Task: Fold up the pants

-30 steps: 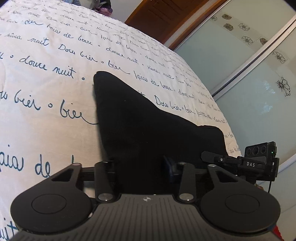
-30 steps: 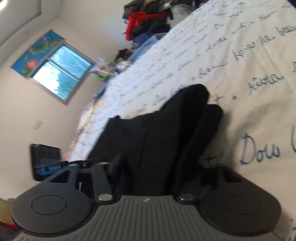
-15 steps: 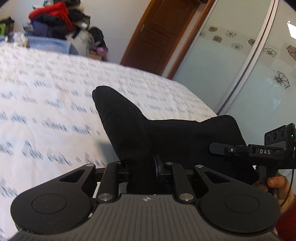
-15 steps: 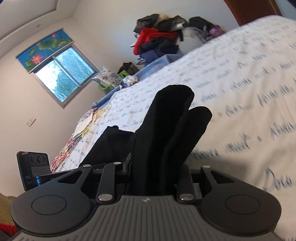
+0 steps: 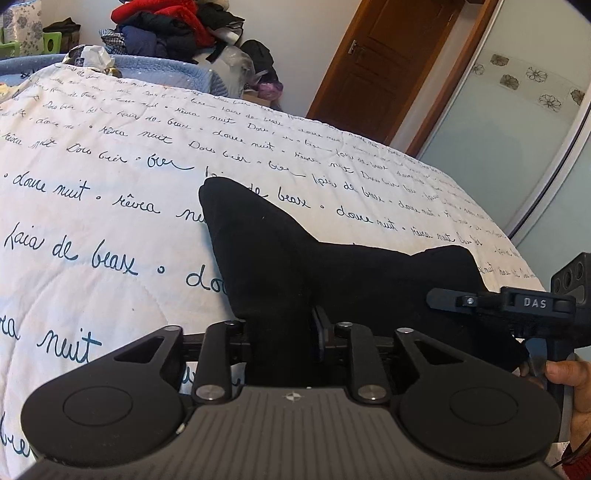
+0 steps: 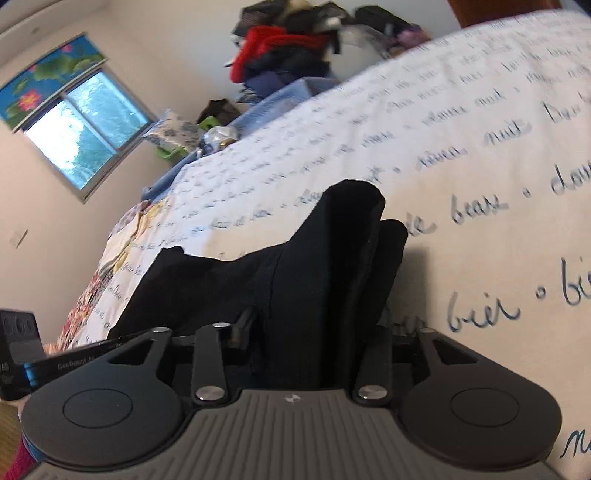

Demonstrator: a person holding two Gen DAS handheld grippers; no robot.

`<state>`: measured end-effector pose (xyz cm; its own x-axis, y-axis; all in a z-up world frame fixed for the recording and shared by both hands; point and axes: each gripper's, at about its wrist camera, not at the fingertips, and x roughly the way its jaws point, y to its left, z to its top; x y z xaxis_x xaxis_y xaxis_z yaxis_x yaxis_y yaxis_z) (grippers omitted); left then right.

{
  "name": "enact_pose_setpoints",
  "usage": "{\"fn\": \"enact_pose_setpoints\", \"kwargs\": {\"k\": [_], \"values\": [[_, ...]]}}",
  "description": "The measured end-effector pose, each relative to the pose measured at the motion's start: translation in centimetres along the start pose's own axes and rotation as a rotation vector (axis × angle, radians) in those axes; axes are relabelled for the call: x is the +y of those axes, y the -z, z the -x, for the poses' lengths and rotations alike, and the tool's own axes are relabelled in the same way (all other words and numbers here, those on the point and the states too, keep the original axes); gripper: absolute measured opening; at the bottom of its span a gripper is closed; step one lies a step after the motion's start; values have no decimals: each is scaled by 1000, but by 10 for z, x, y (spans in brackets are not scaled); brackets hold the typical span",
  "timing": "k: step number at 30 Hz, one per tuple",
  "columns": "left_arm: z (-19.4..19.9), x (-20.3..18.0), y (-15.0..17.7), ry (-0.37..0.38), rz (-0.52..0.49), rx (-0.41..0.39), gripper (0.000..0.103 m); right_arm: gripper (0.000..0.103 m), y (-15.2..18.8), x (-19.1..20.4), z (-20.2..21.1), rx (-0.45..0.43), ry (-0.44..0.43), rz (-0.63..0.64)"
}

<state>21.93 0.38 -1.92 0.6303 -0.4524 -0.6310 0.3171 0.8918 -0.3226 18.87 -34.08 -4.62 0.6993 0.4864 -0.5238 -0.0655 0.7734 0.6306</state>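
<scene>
We hold the black pants (image 5: pixel 295 266) between our two grippers, above the white quilt (image 5: pixel 110 177) with its blue script; our left gripper (image 5: pixel 282 339) is clenched on a bunch of the cloth, which rises toward 12 o'clock to a rounded peak; our right gripper (image 6: pixel 317 339) likewise grasps a thick fold; in the left view the right gripper sits at 3 o'clock, cloth stretched between; a clothes pile (image 5: pixel 170 29) lies at 11 o'clock, a door (image 5: pixel 391 62) at 1 o'clock.
</scene>
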Motion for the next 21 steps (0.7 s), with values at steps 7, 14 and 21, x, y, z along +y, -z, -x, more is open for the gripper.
{"fn": "enact_pose_setpoints", "kwargs": {"k": [7, 14, 21], "values": [[24, 10, 9, -146, 84, -37, 85, 65, 10, -5, 48, -73, 112, 9], [64, -6, 29, -237, 68, -50, 85, 68, 43, 34, 100, -253, 130, 137], [55, -27, 44, -325, -29, -35, 87, 70, 70, 79, 58, -96, 215, 337]]}}
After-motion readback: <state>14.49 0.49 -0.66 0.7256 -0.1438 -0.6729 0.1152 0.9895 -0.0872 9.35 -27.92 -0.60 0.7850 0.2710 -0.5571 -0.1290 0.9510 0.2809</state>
